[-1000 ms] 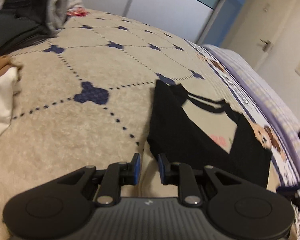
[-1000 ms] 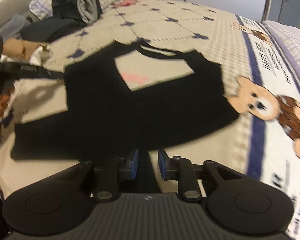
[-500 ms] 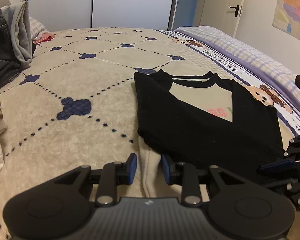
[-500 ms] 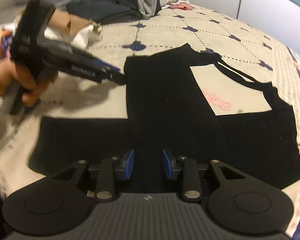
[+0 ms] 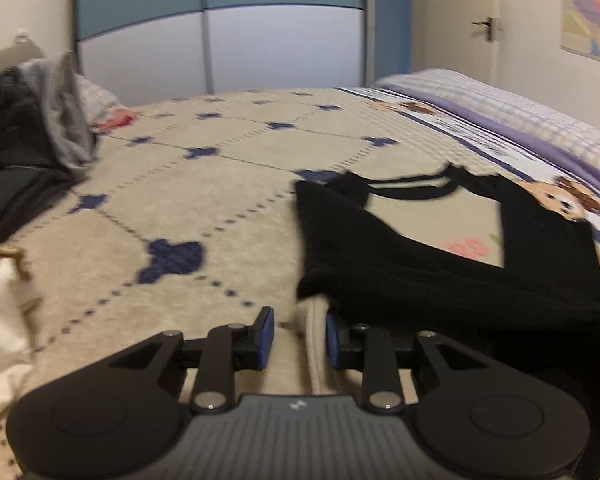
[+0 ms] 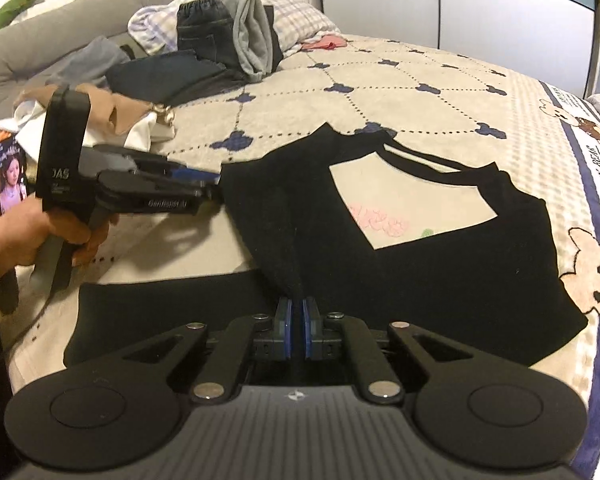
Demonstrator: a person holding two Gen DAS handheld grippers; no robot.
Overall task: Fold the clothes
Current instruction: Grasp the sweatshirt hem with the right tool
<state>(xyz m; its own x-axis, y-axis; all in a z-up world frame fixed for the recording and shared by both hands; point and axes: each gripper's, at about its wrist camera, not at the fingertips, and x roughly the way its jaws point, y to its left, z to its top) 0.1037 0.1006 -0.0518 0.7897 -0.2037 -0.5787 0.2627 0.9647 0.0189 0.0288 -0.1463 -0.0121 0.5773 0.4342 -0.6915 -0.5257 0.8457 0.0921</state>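
A black and cream raglan top [image 6: 420,248] lies flat on the bed, sleeves folded in over its cream chest panel [image 6: 404,196]. My right gripper [image 6: 296,322] is shut on a fold of the top's black fabric near its lower middle. My left gripper [image 5: 296,336] is open and empty, just short of the top's [image 5: 400,264] left edge, over a cream ridge of cloth. In the right wrist view the left gripper [image 6: 208,186] is held by a hand at the top's left side.
A pile of clothes [image 6: 220,52] with jeans and grey items sits at the head of the bed. Brown and white garments [image 6: 136,120] lie left of the top. The beige patterned bedspread [image 5: 180,200] stretches beyond. A wardrobe [image 5: 260,40] and door stand behind.
My right gripper has closed on the black fabric; it was open half a second ago. My left gripper stays open near the top's left edge, with the view tilted upward.
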